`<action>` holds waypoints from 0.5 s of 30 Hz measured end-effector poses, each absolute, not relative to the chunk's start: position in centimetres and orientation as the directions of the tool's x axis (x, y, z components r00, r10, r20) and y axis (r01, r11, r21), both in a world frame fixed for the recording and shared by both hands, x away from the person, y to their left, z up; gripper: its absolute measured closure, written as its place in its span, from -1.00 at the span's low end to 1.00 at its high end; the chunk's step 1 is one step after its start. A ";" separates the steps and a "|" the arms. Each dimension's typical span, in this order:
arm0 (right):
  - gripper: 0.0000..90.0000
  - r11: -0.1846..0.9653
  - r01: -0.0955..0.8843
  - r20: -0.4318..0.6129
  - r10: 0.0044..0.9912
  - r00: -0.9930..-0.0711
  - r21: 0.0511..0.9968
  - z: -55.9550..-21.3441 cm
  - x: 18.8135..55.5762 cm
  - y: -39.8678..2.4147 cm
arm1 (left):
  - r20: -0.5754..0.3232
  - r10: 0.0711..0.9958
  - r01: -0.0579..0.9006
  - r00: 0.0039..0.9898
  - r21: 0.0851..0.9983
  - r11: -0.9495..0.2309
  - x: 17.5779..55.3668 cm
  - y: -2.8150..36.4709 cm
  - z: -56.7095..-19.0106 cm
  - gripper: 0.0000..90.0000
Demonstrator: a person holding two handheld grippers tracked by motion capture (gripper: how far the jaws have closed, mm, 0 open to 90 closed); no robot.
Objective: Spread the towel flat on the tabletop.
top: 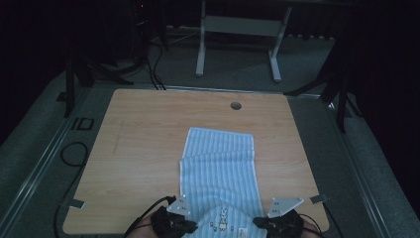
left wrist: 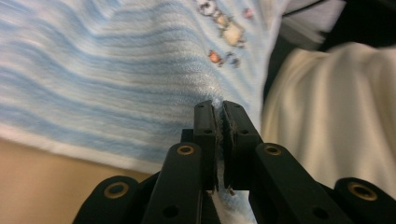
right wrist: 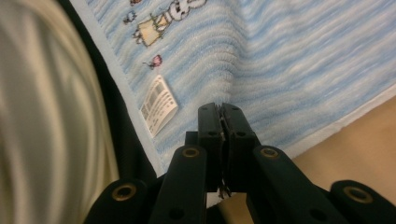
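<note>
in the high view a light wooden surface (top: 148, 148) filled the middle of the frame, with a small round hole (top: 236, 105) near its far edge, and a blue-and-white striped towel (top: 218, 163) lay on it from just above centre down to the bottom edge of the frame. the towel's far part lay flat, a fold ran across it a little below its top, and its near end was lifted off the surface between the two grippers, showing a paler face with small cartoon prints. the left gripper (top: 190, 225) sat at the bottom of the frame, left of centre, against the towel's near left corner, and the right gripper (top: 260, 223) sat at the bottom right of centre against the near right corner; each carried a grey three-cornered plate and a black cable. in the left gripper view the left gripper (left wrist: 218, 108) had its black jaws pressed together on a pinch of the towel (left wrist: 116, 74), with cloth showing in the thin slit between them; the printed figures lay in the upper middle of that frame and a cream sleeve (left wrist: 336, 116) filled the right side. in the right gripper view the right gripper (right wrist: 220, 109) was likewise clamped tight on the towel (right wrist: 303, 60), a ridge of cloth rising from its tips; a small white care label (right wrist: 159, 105) lay on the towel just left of the jaws, near the hem, and a blurred cream sleeve (right wrist: 46, 116) took the left side. beyond the surface, in the upper part of the high view, stood the white legs of another table (top: 237, 39) on a grey floor.
</note>
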State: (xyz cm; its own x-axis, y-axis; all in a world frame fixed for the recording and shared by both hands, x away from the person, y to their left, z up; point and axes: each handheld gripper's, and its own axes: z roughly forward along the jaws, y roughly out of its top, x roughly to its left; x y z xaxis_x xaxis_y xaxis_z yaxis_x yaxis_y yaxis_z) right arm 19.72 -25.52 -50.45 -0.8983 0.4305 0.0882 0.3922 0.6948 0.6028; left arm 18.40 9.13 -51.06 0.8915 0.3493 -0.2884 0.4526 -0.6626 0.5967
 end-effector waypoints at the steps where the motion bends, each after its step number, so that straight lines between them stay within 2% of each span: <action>1: 0.93 0.702 0.390 0.100 0.418 -0.903 0.596 -50.6 19.1 -25.6 | -0.301 0.343 0.456 0.890 0.598 -0.659 18.2 9.1 -51.1 0.84; 2: 0.79 0.700 0.392 0.123 0.403 -0.907 0.596 -50.6 18.6 -25.8 | -0.328 0.329 0.464 0.885 0.596 -0.655 18.1 9.1 -51.1 0.74; 3: 0.79 0.700 0.392 0.123 0.403 -0.907 0.596 -50.6 18.6 -25.8 | -0.343 0.315 0.464 0.885 0.596 -0.656 18.0 9.1 -50.9 0.74; 4: 0.69 0.692 0.382 0.100 0.412 -0.906 0.613 -50.2 18.5 -26.1 | -0.326 0.330 0.464 0.886 0.616 -0.637 18.2 9.3 -50.3 0.59; 7: 0.69 0.675 0.385 0.074 0.442 -0.894 0.630 -49.6 19.2 -26.4 | -0.305 0.347 0.461 0.887 0.635 -0.620 19.2 9.8 -49.6 0.58; 8: 0.81 0.667 0.380 0.034 0.469 -0.882 0.641 -49.1 20.4 -26.4 | -0.266 0.381 0.457 0.886 0.649 -0.609 20.5 10.1 -49.1 0.59; 9: 0.81 0.667 0.380 0.034 0.469 -0.882 0.641 -49.1 20.4 -26.4 | -0.266 0.381 0.457 0.886 0.649 -0.609 20.5 10.1 -49.1 0.62; 10: 0.95 0.661 0.374 0.005 0.489 -0.872 0.650 -48.8 22.0 -26.1 | -0.239 0.411 0.459 0.880 0.651 -0.605 21.6 10.3 -49.0 0.66; 15: 0.99 0.657 0.387 -0.017 0.520 -0.854 0.647 -49.3 25.5 -25.2 | -0.192 0.511 0.505 0.838 0.629 -0.591 26.2 10.6 -50.4 0.74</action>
